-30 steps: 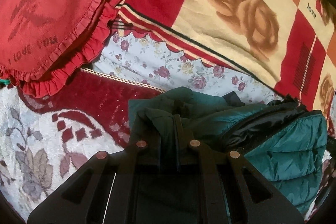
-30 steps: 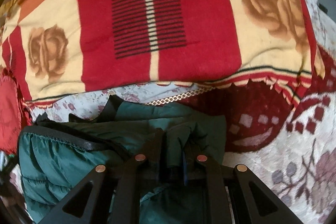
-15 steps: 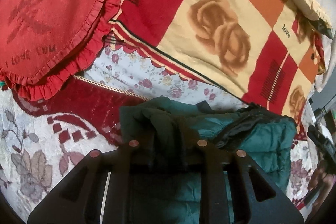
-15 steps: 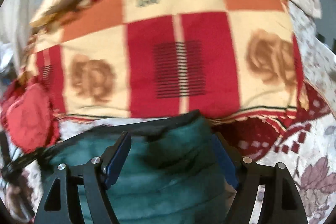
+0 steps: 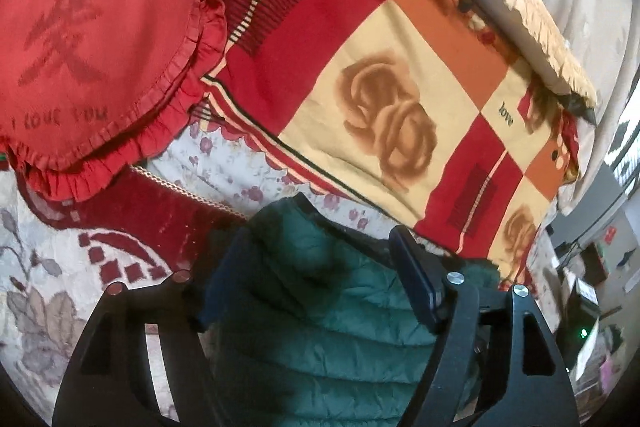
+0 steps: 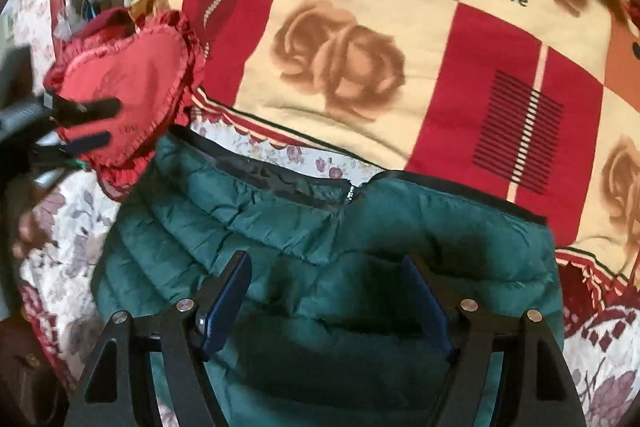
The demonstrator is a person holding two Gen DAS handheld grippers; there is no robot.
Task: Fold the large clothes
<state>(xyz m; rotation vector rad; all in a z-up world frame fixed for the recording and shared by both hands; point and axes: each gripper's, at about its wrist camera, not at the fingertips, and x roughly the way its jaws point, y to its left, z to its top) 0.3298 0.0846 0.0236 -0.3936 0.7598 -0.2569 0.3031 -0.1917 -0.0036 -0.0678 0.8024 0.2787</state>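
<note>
The green jacket [image 6: 328, 267] lies folded on the bed [image 6: 80, 227], beside the red pillow [image 6: 132, 99]. The left hand-held gripper [image 5: 316, 279] and right hand-held gripper [image 6: 336, 291] both gape wide over it, holding nothing.

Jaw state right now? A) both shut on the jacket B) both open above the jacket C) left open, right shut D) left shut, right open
B: the left gripper and the right gripper each show their fingers spread wide with the green jacket lying loose between them, nothing pinched.
</note>
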